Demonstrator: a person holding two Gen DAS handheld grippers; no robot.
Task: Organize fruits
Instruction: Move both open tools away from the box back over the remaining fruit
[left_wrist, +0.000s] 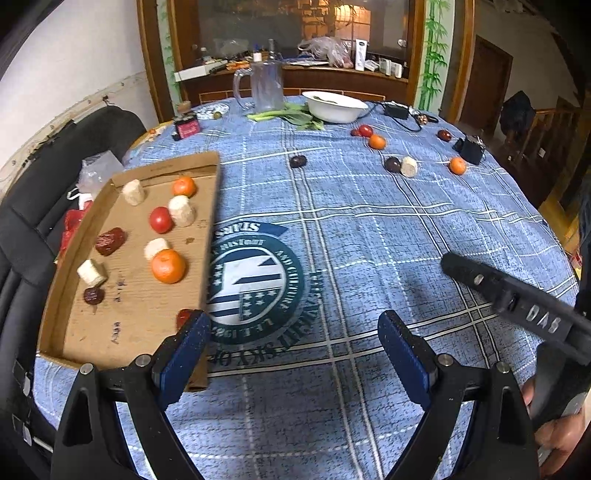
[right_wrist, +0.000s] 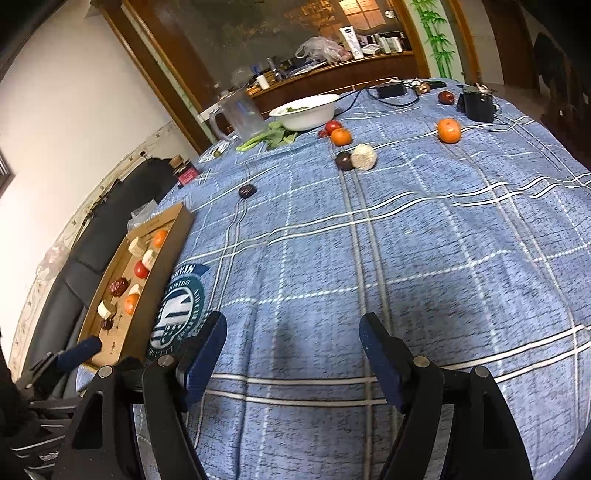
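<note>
A cardboard tray lies at the table's left edge and holds several fruits: tangerines, a tomato, pale cut pieces and dark red dates. It also shows in the right wrist view. Loose on the blue cloth further off lie a dark fruit, a pale piece, tangerines and a tomato. My left gripper is open and empty, its left finger over the tray's near corner. My right gripper is open and empty above bare cloth.
A white bowl, greens, a clear jug, black cables with an adapter and a small black box sit at the table's far side. A black sofa stands left of the table.
</note>
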